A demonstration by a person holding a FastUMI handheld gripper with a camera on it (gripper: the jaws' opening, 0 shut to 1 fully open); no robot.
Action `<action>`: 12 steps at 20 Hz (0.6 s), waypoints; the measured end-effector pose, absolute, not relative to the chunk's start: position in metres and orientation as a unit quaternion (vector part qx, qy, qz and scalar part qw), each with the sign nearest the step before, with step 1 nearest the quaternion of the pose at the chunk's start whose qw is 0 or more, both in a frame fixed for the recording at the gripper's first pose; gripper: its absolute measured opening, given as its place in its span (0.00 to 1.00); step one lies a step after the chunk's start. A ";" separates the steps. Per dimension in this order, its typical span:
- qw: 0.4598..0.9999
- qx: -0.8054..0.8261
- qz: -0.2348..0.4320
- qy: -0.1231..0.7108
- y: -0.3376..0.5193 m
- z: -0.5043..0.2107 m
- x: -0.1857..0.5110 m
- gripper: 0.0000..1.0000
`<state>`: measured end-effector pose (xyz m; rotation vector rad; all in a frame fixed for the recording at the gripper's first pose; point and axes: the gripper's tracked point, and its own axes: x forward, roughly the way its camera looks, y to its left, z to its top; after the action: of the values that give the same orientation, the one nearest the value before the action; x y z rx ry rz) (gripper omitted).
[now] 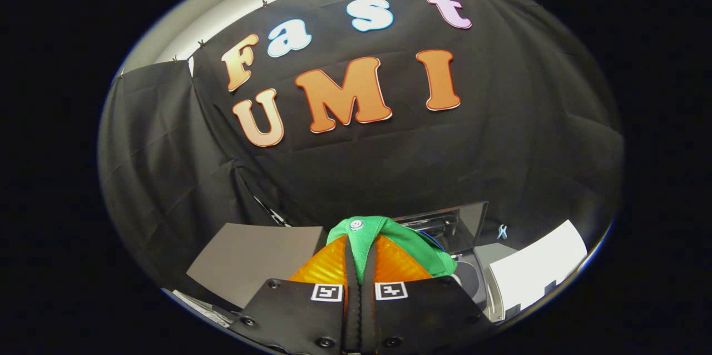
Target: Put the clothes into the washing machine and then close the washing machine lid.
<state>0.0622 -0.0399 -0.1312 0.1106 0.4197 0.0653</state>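
Observation:
My gripper (360, 252) is shut on a green garment (411, 243) with a small white button near its top. The cloth is pinched between the two fingers (349, 260) and bulges out above and to the right of them. Just beyond the fingers and below the cloth stands the washing machine (473, 266), small and grey. Its lid (445, 221) stands raised behind the opening. The garment hangs above the machine, hiding most of the opening.
A grey flat panel (250, 263) lies to the left of the fingers. A white block (537, 271) sits to the right of the machine. The black booth cloth closes off the space behind everything.

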 end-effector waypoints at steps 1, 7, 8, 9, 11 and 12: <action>0.975 0.053 0.029 0.212 -0.045 -0.136 0.063 0.08; 0.968 0.058 0.024 0.244 -0.081 -0.181 0.073 0.08; 0.965 0.061 0.024 0.252 -0.091 -0.191 0.073 0.08; 0.964 0.062 0.024 0.259 -0.095 -0.200 0.074 0.08; 0.960 0.063 0.025 0.273 -0.103 -0.219 0.077 0.08; 0.958 0.063 0.026 0.279 -0.107 -0.228 0.078 0.08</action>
<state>0.0780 -0.1067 -0.2277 0.1282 0.5669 0.0523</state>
